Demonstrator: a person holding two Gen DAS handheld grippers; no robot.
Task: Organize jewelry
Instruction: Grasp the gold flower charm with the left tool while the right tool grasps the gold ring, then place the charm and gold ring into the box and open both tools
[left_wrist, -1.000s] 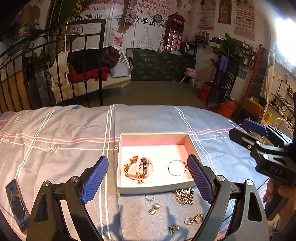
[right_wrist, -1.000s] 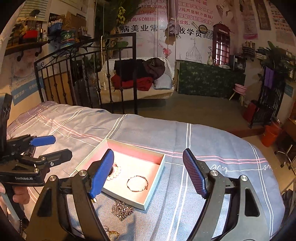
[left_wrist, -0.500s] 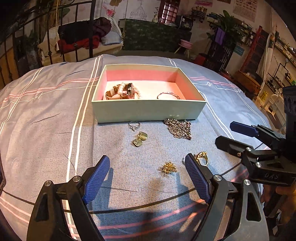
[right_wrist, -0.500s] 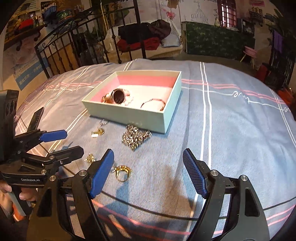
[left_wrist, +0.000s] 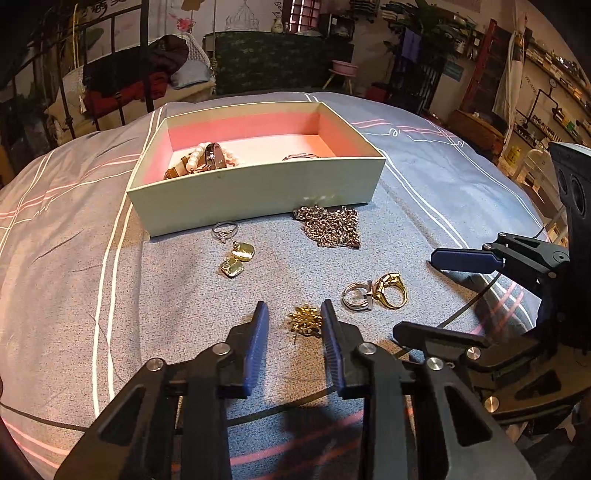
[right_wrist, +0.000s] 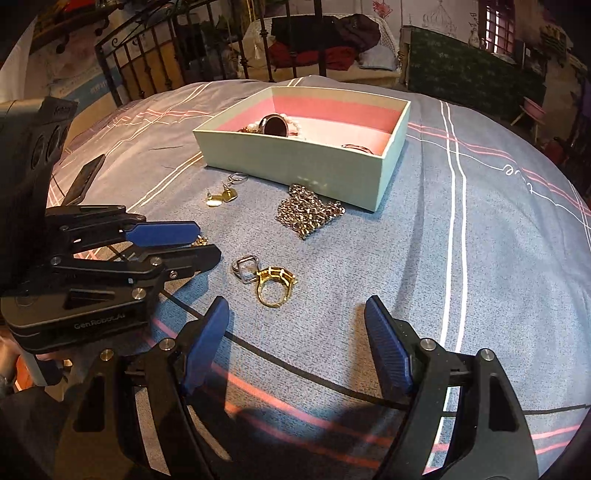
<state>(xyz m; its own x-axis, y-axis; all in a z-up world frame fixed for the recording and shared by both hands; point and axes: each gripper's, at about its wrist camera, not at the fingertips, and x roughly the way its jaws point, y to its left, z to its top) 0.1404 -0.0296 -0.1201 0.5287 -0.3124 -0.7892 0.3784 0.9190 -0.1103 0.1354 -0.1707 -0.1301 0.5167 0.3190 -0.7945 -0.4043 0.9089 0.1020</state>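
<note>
A pale green box (left_wrist: 258, 184) with a pink inside holds bracelets, a watch and a bangle; it also shows in the right wrist view (right_wrist: 295, 155). On the cloth lie a chain (left_wrist: 328, 227), a silver ring (left_wrist: 224, 229), gold earrings (left_wrist: 236, 260), a silver ring and gold ring (left_wrist: 376, 291), and a small gold cluster (left_wrist: 304, 319). My left gripper (left_wrist: 293, 321) is low over the cloth, half closed, its jaws around the cluster without gripping it. My right gripper (right_wrist: 295, 321) is open and empty, just short of the gold ring (right_wrist: 275, 286).
A grey striped cloth (left_wrist: 74, 258) covers the round table. A phone (right_wrist: 83, 181) lies at the left edge in the right wrist view. An iron bed frame (right_wrist: 207, 48) and room furniture stand behind.
Both grippers have come down and forward toward the loose jewelry. My left gripper has narrowed from wide open and now straddles the gold cluster.
</note>
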